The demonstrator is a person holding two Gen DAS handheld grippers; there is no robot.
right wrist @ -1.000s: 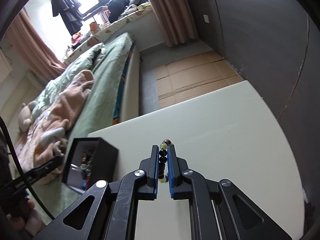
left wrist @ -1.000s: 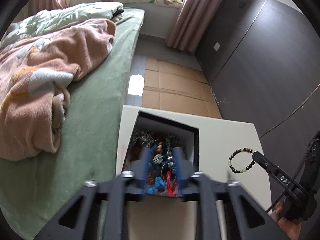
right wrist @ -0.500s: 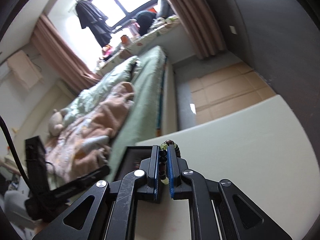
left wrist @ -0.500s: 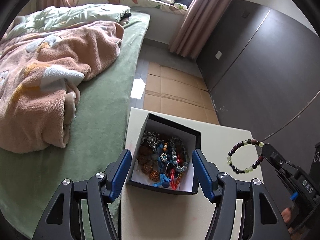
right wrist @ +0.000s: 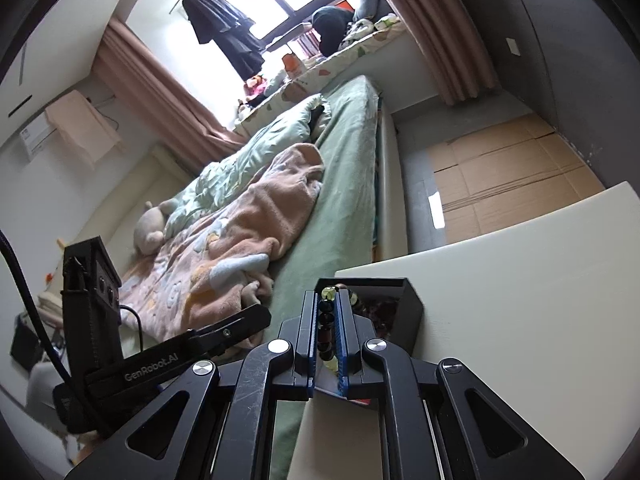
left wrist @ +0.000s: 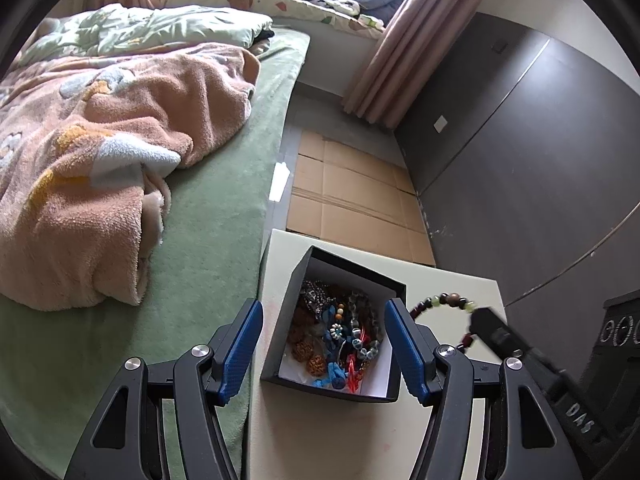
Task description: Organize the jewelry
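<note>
since a second ago the left gripper (left wrist: pixel 324 350) has spread wide around the box (left wrist: pixel 394 289) at the table's (right wrist: pixel 520 300) left edge. right gripper (right wrist: pixel 329 338) pinches the bracelet (left wrist: pixel 442 301) beside the box

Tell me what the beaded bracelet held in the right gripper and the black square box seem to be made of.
Beaded bracelet: round beads, dark brown, black and translucent pale green, glossy; they look like stone, glass or polished wood, which one is unclear. Black square box: thin, straight, matte black walls with a white inside, likely rigid cardboard. Right gripper pinches the beads.

box (left wrist: pixel 394 286) on table (left wrist: pixel 452 280) | jewelry (left wrist: pixel 340 332) in box | bed (left wrist: pixel 208 240) left of table
</note>
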